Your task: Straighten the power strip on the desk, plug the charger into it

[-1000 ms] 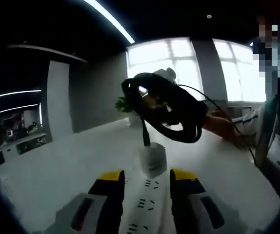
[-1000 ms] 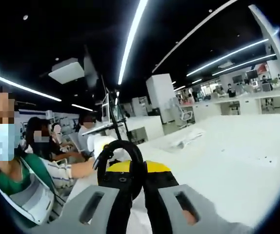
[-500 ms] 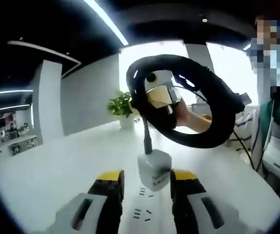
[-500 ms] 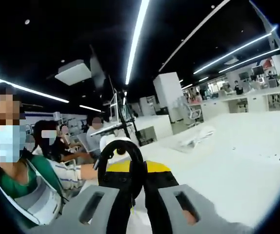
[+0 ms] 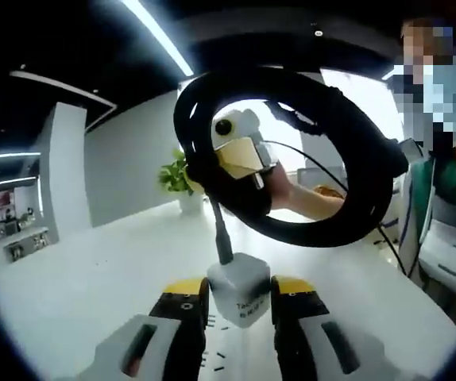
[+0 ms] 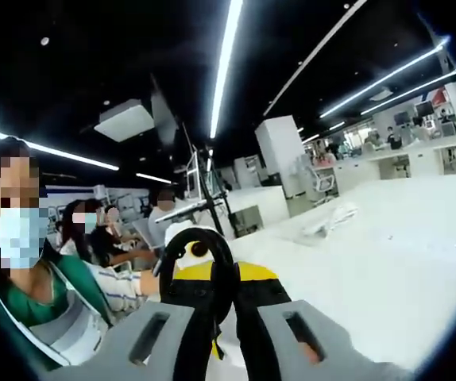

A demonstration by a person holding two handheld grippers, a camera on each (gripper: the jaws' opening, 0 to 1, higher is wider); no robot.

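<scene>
My right claw (image 5: 240, 155) clamped tight on coiled cord (image 5: 347, 214), holding charger (image 5: 240, 290) up off desk (image 5: 77, 278) so it hangs plug-down. My left claw (image 5: 236, 305) spread wide, charger dangling between tips. Strip (image 5: 212, 367) below, sockets waiting.

The left tool (image 5: 238, 295) reaches forward with its yellow-tipped jaws set apart, the white charger (image 5: 239, 289) sitting between the tips; whether they press on it cannot be told. In the left gripper view the right tool (image 5: 248, 152) comes in at about 12 o'clock, raised, with a bare hand (image 5: 303, 190) behind it at 2 o'clock. In the right gripper view, the right tool (image 6: 216, 279) has its jaws closed tight on a black cable (image 6: 212, 266) that loops up above the tips.
</scene>
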